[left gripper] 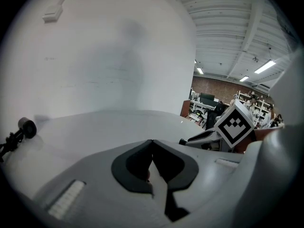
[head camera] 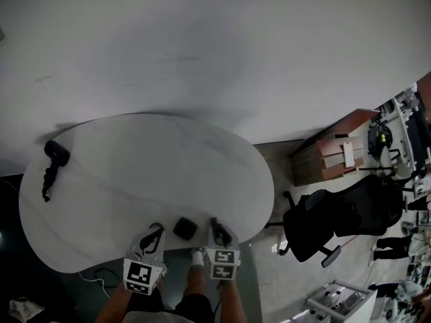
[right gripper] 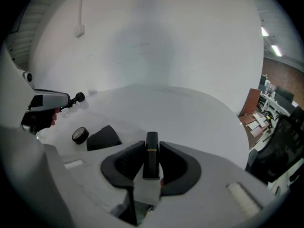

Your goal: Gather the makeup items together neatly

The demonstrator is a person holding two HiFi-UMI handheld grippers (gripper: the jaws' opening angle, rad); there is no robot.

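A slim black stick (right gripper: 151, 163) with a thin gold band stands upright between the jaws of the right tool (right gripper: 152, 143), which are narrowly set and pressed on it from both sides. In the head view this tool (head camera: 217, 226) sits at the near edge of the white rounded worktop (head camera: 135, 160). Just left of it lies a dark wedge-shaped case (right gripper: 102, 137), seen in the head view (head camera: 184, 229) between the two tools and near the worktop's front edge. A small round black pot (right gripper: 80, 135) rests just beside the case on its left, apart from it. The left tool (left gripper: 152, 144) has its jaws brought together, tip to tip, with nothing visible between them. It hovers at the front edge (head camera: 156, 233), left of the case. Well apart from all this, at the far left of the worktop, lies a black long-handled item (head camera: 51, 163) with a round head, also visible from the left gripper view (left gripper: 20, 130). Beyond the worktop's right end stand a black office chair (head camera: 323, 224) and a brown wooden cabinet (head camera: 333, 157) on a grey floor.
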